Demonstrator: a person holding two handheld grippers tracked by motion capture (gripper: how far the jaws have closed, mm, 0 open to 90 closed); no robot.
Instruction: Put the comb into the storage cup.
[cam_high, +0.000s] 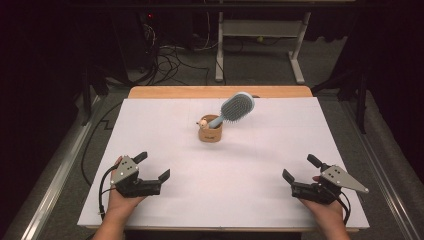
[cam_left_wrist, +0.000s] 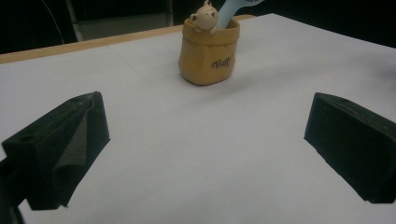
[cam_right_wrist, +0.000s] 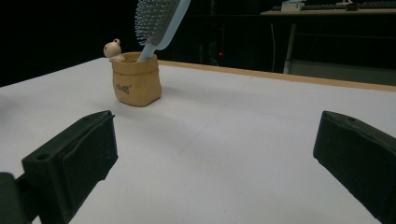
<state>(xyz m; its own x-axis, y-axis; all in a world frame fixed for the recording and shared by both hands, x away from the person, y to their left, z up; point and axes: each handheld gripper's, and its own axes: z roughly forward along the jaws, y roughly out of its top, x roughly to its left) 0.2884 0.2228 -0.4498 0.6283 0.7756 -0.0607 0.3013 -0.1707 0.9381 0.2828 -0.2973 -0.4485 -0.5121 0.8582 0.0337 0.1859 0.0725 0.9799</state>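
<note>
Left gripper (cam_high: 154, 166) rests on white table (cam_high: 250, 200), jaws spread wide, nothing between them. Right gripper (cam_high: 300, 168) likewise, jaws apart, empty. Tan cup (cam_high: 210, 133) with bear figure stands ahead of both grippers, between them, well apart. Blue hairbrush (cam_high: 235, 108) leans handle-down inside cup, head tilting toward right gripper's side.

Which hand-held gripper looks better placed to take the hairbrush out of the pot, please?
Probably the right hand-held gripper: the hairbrush stands in the pot leaning toward the right side. Both are open and similarly far from it, so the margin is small.
</note>
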